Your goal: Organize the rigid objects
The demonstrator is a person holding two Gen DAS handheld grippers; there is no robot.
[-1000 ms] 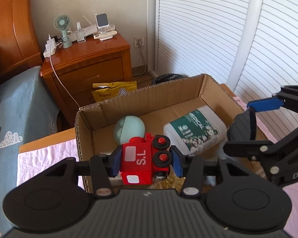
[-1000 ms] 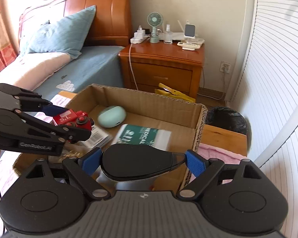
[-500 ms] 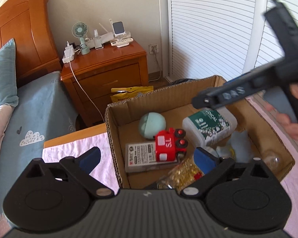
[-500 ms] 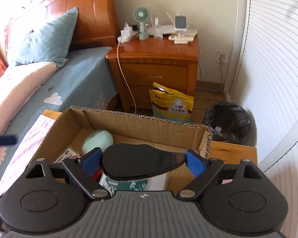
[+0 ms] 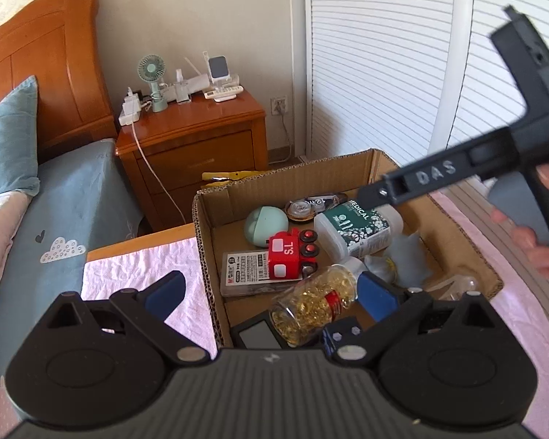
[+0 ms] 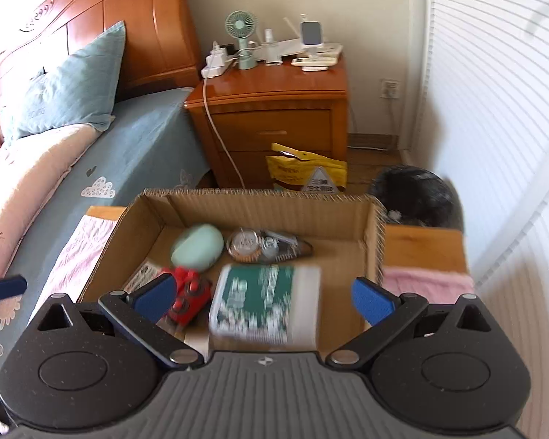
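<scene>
I have both claws over the box, and both are released. My left claw stands wide with nothing between its pads; its jaws have just been opening. My right claw is spread as wide as it goes, its jaws also just opening, and nothing is pressed between them.

From the left wrist, the red train lies in the box at about 12 o'clock from my fingertips, resting partly on a flat white packet. The mint case sits just beyond the train at 11 o'clock, near the far wall. The tape dispenser lies by the far wall at 12 o'clock, just beside the mint case. The medical bottle lies on its side at 1 o'clock from the train. A jar of gold capsules lies tilted close to my right pad, at 5 o'clock from the train.

From the right wrist, the picture is blurred, but the bottle lies straight below my claw, with the train at its 9 o'clock, behind my left pad.

The box stands on a pink cloth.
</scene>
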